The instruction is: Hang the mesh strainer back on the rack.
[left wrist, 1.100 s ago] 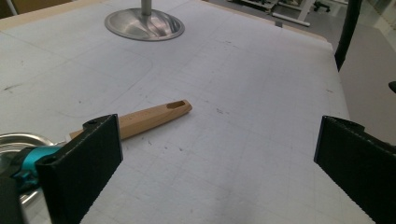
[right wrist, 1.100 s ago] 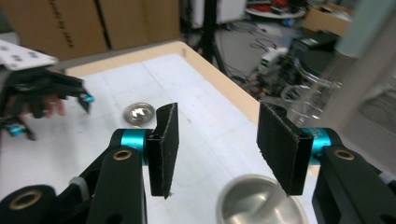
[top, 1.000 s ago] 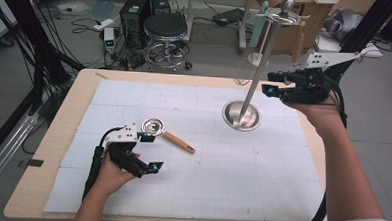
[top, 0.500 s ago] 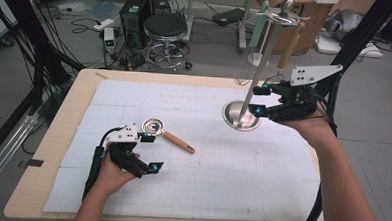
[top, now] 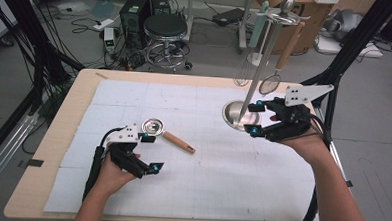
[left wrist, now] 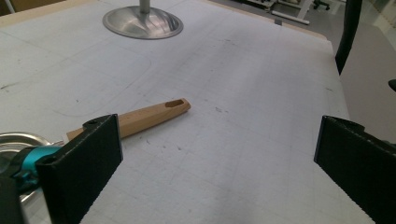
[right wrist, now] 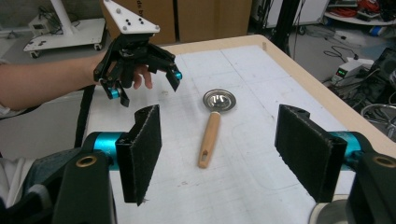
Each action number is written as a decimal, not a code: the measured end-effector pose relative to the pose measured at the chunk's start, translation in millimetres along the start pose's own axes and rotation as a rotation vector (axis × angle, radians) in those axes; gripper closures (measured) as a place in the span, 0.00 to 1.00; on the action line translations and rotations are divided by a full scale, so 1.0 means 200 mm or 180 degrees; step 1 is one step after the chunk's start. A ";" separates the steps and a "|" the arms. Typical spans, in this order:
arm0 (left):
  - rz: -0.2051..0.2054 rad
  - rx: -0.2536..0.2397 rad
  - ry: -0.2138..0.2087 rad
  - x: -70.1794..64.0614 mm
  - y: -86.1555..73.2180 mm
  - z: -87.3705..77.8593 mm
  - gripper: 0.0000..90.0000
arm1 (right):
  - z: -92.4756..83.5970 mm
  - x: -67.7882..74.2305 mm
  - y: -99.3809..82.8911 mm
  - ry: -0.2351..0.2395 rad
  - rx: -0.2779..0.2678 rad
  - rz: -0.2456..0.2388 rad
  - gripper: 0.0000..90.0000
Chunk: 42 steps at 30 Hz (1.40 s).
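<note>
Since the earlier frame, right gripper (top: 254, 118) has come down beside the stand (top: 238, 115), its jaws just opening, nothing between. Left gripper (top: 152, 152), jaws apart, waits near the strainer (top: 165, 134) lying on the table (top: 74, 102).

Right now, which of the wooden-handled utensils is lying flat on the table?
The small strainer near the left gripper; the other one hangs from the stand.

- Ladle (top: 163, 131): shiny silver bowl, tan wooden handle.
- Mat (top: 205, 191) under the ladle: white, faint grid.
- Stand (top: 235, 114) base: silver.
- Right gripper (top: 255, 118): black, teal tips.
</note>
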State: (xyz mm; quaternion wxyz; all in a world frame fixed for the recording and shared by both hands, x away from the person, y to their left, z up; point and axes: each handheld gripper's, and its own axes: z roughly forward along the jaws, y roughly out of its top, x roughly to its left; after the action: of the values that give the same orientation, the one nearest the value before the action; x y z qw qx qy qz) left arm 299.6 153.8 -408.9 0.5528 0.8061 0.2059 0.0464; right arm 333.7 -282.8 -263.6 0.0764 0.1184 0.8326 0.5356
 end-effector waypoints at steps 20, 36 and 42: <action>-0.0008 -0.0001 -0.0006 0.00 0.00 0.00 0.02 | 0.01 0.08 -0.40 -0.0294 0.0008 0.0372 0.28; -0.0008 0.0023 -0.0015 0.00 0.00 0.01 0.02 | 0.09 0.11 -0.65 -0.0684 0.0194 0.0805 0.26; -0.0007 0.0027 -0.0006 0.00 -0.01 0.01 0.02 | 0.12 0.13 -0.72 -0.0726 0.0257 0.0845 0.26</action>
State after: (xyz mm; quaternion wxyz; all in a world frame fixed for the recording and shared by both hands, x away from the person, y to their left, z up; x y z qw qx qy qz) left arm 299.1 152.8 -410.2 0.5496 0.8083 0.2065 0.0441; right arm 298.3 -312.0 -404.2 0.0941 0.2901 0.8165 0.4902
